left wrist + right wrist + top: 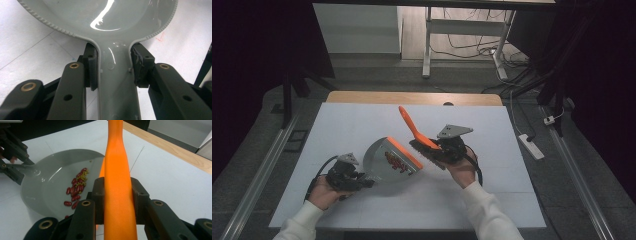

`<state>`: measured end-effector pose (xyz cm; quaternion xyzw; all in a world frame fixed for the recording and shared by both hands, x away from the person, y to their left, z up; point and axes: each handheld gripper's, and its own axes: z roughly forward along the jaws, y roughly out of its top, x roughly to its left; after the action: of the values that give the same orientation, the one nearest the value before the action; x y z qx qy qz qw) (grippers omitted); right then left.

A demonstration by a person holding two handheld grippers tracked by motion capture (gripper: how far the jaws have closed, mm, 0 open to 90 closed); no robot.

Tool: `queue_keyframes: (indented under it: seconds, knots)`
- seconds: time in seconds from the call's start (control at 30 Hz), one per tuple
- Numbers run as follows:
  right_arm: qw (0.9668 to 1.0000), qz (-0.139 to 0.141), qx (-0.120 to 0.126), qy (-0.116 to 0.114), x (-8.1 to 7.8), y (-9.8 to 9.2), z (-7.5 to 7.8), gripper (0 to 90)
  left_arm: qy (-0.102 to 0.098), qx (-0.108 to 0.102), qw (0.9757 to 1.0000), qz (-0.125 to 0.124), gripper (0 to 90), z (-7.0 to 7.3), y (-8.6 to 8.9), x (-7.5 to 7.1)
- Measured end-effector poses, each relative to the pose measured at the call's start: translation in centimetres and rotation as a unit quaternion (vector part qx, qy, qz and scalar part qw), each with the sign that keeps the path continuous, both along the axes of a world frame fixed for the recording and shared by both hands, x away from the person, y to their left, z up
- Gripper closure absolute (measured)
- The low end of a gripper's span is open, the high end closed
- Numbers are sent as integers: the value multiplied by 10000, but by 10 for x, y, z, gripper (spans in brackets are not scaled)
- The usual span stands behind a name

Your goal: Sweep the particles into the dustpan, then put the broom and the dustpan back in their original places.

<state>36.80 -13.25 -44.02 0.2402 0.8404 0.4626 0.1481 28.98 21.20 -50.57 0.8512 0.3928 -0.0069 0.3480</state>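
Left gripper clamps the handle of a grey dustpan, pads pressed to either side of the handle's neck. Dustpan sits near mid-table on the white table cover, orange lip toward the right hand. A small heap of red beans with some yellowish grains lies inside the pan. Right gripper is closed on the orange brush, handle slanting up and away, bristles just beside the pan's lip.

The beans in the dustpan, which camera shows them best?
The right gripper view: the red and yellowish beans lie plainly visible inside the grey dustpan. The high view shows them as a small reddish patch; the left gripper view looks at the pan's underside.
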Motion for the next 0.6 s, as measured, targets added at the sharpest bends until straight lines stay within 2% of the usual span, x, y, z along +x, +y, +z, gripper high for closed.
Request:
queue_keyframes:
  seconds: [0.13, 0.6]
  knots:
    - [10000, -48, -15, -12, -1, -6, 2, 702, -22, -58, 9999, 144, 620, 1, 4, -1]
    - [9996, -273, -5, 1, -5, -31, 5, 702, -12, -196, 9994, 288, 620, 4, 12, -6]
